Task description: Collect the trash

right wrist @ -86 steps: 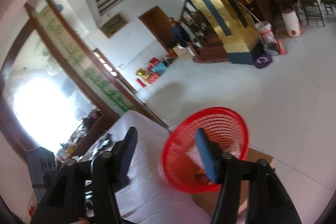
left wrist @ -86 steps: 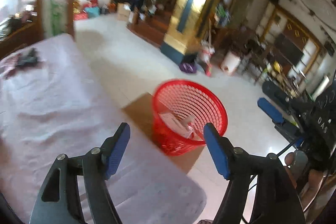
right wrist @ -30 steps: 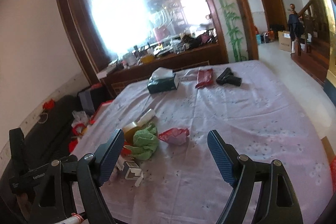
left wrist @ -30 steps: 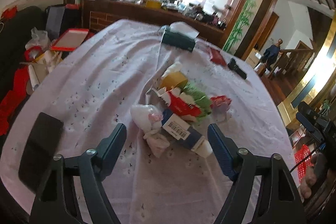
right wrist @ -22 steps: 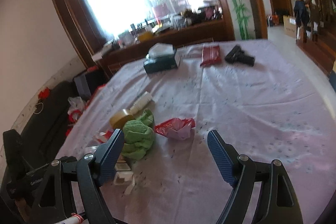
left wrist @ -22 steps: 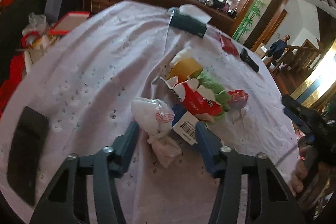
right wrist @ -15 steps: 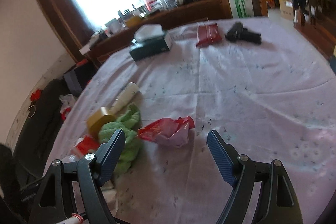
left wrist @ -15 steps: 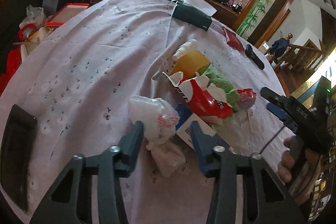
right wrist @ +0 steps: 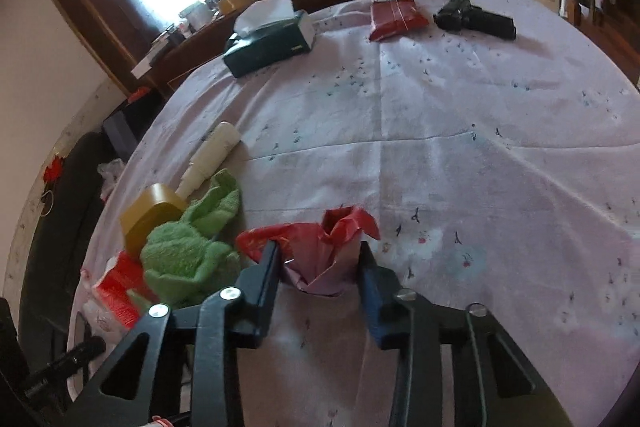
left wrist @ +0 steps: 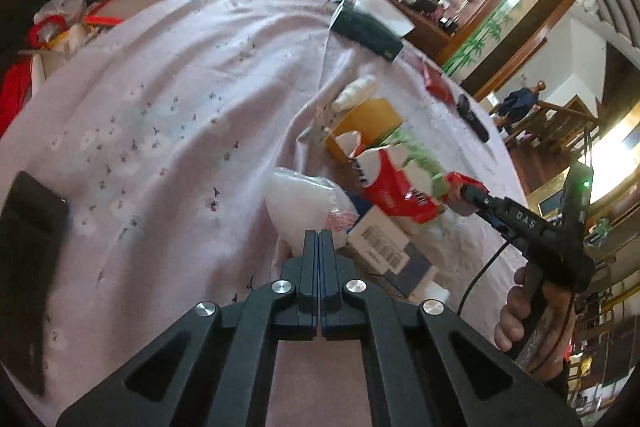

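Observation:
A heap of trash lies on the pink tablecloth (right wrist: 480, 147). My left gripper (left wrist: 320, 239) is shut, its tips pinching the near end of a white plastic bag (left wrist: 300, 199). Beside the bag lie a torn red and white carton (left wrist: 392, 191) and a blue and white barcode box (left wrist: 384, 247). My right gripper (right wrist: 318, 263) is closing on a crumpled red wrapper (right wrist: 320, 239), with a pad pressing each side of it. From the left wrist view, the right gripper (left wrist: 466, 193) reaches in from the right, held by a hand (left wrist: 520, 307).
A green cloth (right wrist: 188, 251), a yellow roll (right wrist: 152, 215) and a white bottle (right wrist: 212, 155) lie left of the wrapper. Farther back are a dark tissue box (right wrist: 268, 43), a red packet (right wrist: 396, 15) and a black tool (right wrist: 476, 17). A black slab (left wrist: 28, 247) lies at the left edge.
Both grippers came down to the trash heap. The left jaws shut on the white bag's end. The right jaws narrowed from wide open onto the red wrapper.

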The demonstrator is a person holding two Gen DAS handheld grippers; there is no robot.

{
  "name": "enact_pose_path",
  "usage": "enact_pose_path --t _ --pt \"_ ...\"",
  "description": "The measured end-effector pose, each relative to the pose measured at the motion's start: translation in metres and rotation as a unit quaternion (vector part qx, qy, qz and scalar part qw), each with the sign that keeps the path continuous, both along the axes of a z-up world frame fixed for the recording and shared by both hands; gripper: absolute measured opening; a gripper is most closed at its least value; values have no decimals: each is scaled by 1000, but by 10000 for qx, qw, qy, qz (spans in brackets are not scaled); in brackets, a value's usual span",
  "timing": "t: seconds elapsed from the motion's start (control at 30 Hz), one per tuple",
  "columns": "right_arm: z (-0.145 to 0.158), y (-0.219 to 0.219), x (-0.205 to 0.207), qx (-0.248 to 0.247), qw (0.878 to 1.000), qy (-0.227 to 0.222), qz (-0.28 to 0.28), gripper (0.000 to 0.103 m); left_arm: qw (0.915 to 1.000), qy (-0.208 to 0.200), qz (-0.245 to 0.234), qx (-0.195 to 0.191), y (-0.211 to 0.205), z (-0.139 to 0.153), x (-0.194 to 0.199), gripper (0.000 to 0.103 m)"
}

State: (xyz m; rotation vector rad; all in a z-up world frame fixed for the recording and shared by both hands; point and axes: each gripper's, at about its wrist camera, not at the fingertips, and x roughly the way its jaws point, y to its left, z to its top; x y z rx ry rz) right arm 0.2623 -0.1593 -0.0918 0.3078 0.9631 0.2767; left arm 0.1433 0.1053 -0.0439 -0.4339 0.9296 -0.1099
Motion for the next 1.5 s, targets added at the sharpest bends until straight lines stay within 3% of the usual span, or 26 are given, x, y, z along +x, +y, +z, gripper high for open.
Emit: enact_pose_path --t 0.17,0.23,0.3,0.33,0.37,0.5,0.53,0.6,0.73,1.07,1.27,1.5 --pt "32 -5 -34 31 9992 -387 49 34 9996 -278 1 39 -3 21 -12 0" --pt "46 -9 -50 110 9984 -551 76 35 9997 -99 89 186 -4 17 -7 4" --pt "57 -12 -64 135 9975 -683 91 35 9997 198 99 110 -4 4 4 32" --pt "62 -14 -71 155 9970 -748 95 35 9996 229 88 108 -5 0 7 62" --pt "67 -15 -78 178 9965 -810 110 35 9997 160 116 145 -6 -3 10 71" --pt "78 -22 -99 180 9953 -949 107 35 9977 69 125 665 -17 -13 26 71" --pt "80 -24 -103 208 9952 -955 106 35 9975 107 122 692 -18 -18 31 67" --pt "83 -28 -112 225 9947 -1003 71 35 9970 189 129 734 -18 -25 38 45" --pt "89 -37 -132 199 9936 -1115 -12 35 9965 82 152 819 -17 -24 34 37" --pt "110 -75 -193 382 9881 -1452 -344 35 9949 -784 224 600 -23 42 -44 33" --pt "123 -102 -232 379 9835 -1674 -577 35 9933 -1084 -409 -54 -57 79 -75 33" --pt "143 -141 -285 324 9741 -2000 -1001 35 9777 -1565 -1382 -220 -136 122 -113 33"
